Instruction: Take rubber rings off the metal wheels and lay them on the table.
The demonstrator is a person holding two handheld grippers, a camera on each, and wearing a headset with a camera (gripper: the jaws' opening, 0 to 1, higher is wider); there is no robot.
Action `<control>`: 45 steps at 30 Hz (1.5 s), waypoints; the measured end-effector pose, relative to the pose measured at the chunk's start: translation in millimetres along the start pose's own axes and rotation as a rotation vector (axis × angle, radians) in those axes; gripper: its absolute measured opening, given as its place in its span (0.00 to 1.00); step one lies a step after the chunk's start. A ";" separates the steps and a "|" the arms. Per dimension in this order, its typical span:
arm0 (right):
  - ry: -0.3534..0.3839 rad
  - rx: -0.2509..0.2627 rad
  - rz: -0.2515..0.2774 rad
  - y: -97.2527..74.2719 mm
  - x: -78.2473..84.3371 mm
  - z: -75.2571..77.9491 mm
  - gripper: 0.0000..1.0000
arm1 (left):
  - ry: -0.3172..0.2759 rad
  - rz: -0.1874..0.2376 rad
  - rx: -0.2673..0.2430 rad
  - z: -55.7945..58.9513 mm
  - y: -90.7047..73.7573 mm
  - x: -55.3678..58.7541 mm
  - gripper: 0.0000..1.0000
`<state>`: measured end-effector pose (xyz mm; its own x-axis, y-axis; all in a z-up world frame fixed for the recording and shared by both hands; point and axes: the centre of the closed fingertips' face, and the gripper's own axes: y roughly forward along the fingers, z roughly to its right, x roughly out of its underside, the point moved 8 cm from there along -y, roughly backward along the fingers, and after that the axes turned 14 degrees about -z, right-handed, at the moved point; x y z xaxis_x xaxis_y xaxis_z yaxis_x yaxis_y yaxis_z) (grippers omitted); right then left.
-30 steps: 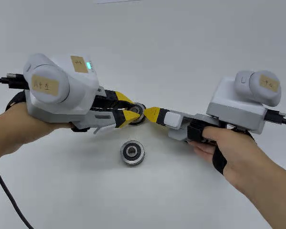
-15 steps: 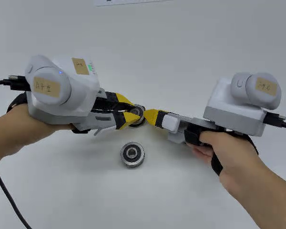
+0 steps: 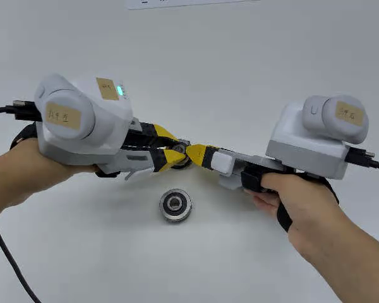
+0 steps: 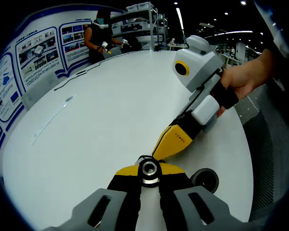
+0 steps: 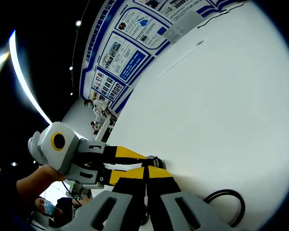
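**Gripping a wheel in mid-air between both grippers**

Left gripper [image 3: 175, 151]: the yellow-tipped jaws are clamped on a small round metal wheel [image 4: 149, 169], which is held clear of the white table [image 3: 240, 69]. In the left gripper view the wheel sits squarely between the two tips.

Right gripper [image 3: 194, 152]: it comes in from the opposite side, jaws drawn together. The yellow tips touch the rim of the held wheel. Whether any rubber is nipped between them cannot be told.

Second metal wheel [image 3: 175, 204]: it lies flat on the table just below the two meeting grippers, apart from both. A black rubber ring [image 3: 163, 203] is fitted around it.
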<state>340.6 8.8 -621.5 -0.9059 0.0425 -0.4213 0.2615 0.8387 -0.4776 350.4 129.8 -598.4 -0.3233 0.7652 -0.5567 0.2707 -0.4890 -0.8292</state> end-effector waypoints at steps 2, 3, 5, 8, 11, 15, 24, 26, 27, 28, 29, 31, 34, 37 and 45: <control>-0.002 -0.005 -0.002 0.6 -1.1 0.2 0.00 | -0.001 0.000 0.000 -0.1 0.0 0.0 0.13; -0.003 -0.004 -0.003 0.6 -1.2 0.3 0.00 | 0.000 0.000 0.000 -0.1 0.0 -0.1 0.13; -0.002 -0.005 -0.003 0.1 -1.1 0.0 0.00 | -0.001 0.000 0.000 -0.2 0.0 -0.1 0.13; -0.005 -0.008 -0.002 -0.9 -0.6 -1.2 0.00 | -0.001 0.000 -0.001 -0.1 0.0 -0.1 0.13; -0.002 -0.010 0.000 -2.4 -1.0 -0.8 0.00 | -0.002 0.000 -0.002 0.1 0.0 -0.1 0.13; 0.003 -0.013 0.001 -3.8 -0.9 -1.4 0.01 | -0.003 0.001 -0.005 0.4 0.0 -0.1 0.13; 0.011 -0.017 -0.001 -5.4 -0.1 -3.8 0.01 | 0.004 -0.001 -0.010 1.1 -0.1 0.0 0.13; 0.014 -0.019 -0.002 -5.4 0.2 -5.1 0.01 | 0.006 -0.003 -0.010 1.1 -0.1 -0.1 0.13; 0.016 -0.019 -0.002 -5.3 0.3 -5.8 0.01 | 0.007 -0.004 -0.011 1.1 -0.1 -0.3 0.13; 0.017 -0.020 -0.003 -5.3 0.5 -6.5 0.01 | 0.008 -0.005 -0.012 1.3 -0.2 -0.3 0.13; 0.018 -0.020 -0.003 -5.4 0.6 -6.9 0.01 | 0.009 -0.005 -0.013 1.4 -0.2 -0.4 0.13; 0.018 -0.021 -0.003 -5.7 0.9 -8.0 0.01 | 0.010 -0.006 -0.017 1.7 -0.4 -0.5 0.13; 0.028 -0.028 -0.004 -5.9 1.6 -9.6 0.01 | 0.007 -0.005 -0.021 1.7 -0.6 -0.4 0.13; 0.057 -0.036 -0.002 -5.9 2.5 -10.8 0.01 | -0.011 0.006 -0.031 2.2 -0.8 0.8 0.13; 0.101 -0.032 0.009 -5.4 2.9 -8.2 0.01 | -0.030 0.004 -0.045 3.6 -1.5 0.7 0.14</control>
<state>333.8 8.8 -613.8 -0.9329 0.1038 -0.3448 0.2607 0.8551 -0.4481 346.5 129.5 -597.7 -0.3490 0.7502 -0.5616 0.3127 -0.4717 -0.8244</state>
